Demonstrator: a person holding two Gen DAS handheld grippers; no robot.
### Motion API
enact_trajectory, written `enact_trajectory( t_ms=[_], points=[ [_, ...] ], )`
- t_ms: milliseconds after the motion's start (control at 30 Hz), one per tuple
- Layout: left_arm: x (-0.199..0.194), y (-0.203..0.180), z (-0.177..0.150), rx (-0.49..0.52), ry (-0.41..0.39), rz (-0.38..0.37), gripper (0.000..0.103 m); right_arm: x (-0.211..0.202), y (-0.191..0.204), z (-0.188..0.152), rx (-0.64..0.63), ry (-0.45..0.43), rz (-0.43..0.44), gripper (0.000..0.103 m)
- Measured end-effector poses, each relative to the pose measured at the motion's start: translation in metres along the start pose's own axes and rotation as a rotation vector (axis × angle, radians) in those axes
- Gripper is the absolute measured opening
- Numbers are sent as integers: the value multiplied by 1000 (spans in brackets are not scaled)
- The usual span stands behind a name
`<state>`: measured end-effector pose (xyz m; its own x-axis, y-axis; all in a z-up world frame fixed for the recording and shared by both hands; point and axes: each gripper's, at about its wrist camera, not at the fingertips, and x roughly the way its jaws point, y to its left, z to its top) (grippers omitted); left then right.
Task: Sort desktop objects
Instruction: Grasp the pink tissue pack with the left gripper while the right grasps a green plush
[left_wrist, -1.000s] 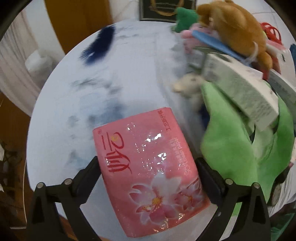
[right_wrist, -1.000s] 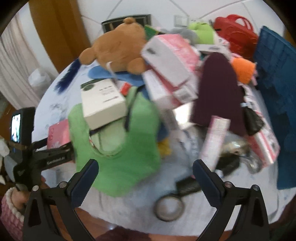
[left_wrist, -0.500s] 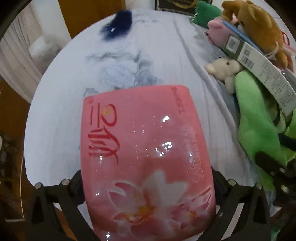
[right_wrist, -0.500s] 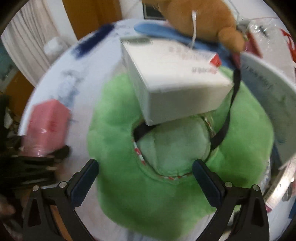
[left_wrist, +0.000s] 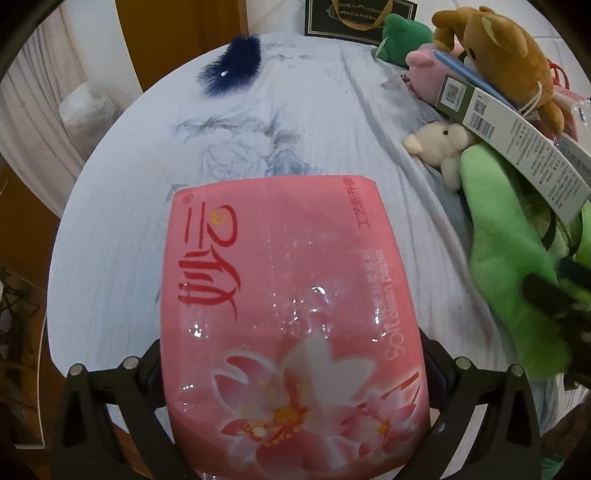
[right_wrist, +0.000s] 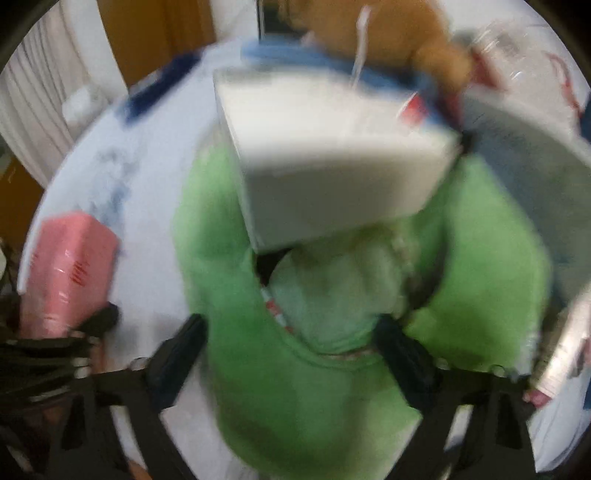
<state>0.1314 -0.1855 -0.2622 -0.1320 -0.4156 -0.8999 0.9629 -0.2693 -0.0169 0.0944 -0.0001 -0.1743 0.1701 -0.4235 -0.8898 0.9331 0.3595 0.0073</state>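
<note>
Right hand-held gripper (right_wrist: 291, 343) closer, one green plush (right_wrist: 303, 398)

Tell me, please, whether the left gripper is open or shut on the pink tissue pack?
Shut on it: the pink tissue pack sits wedged between both fingers of the left gripper.

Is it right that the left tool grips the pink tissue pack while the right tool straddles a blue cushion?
Not quite: the cushion is green, not blue, as the right wrist view shows. The left tool does grip the pink tissue pack, and the right tool straddles the cushion.
</note>
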Motion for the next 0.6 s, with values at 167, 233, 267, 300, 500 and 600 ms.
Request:
enact_trajectory(
  t_ms=[167, 233, 267, 300, 500, 600],
  points=[
    [2, 1, 5, -37, 22, 15, 103, -13, 12, 7, -60, -66, 5, 72],
    [-1, 0, 7, -30, 25, 19, 92, -1, 13, 8, -45, -35, 30, 54],
    [-3, -1, 8, -22, 22, 13, 92, 7, 14, 6, -40, -13, 30, 46],
    [-5, -3, 8, -6, 25, 11, 91, 9, 15, 0, -47, -9, 11, 43],
    [-30, -3, 5, 8, -18, 15, 91, -20, 5, -11, -70, -80, 31, 20],
    [-54, -1, 14, 3, -72, 9, 91, -45, 0, -9, -64, -119, 69, 18]
  ],
)
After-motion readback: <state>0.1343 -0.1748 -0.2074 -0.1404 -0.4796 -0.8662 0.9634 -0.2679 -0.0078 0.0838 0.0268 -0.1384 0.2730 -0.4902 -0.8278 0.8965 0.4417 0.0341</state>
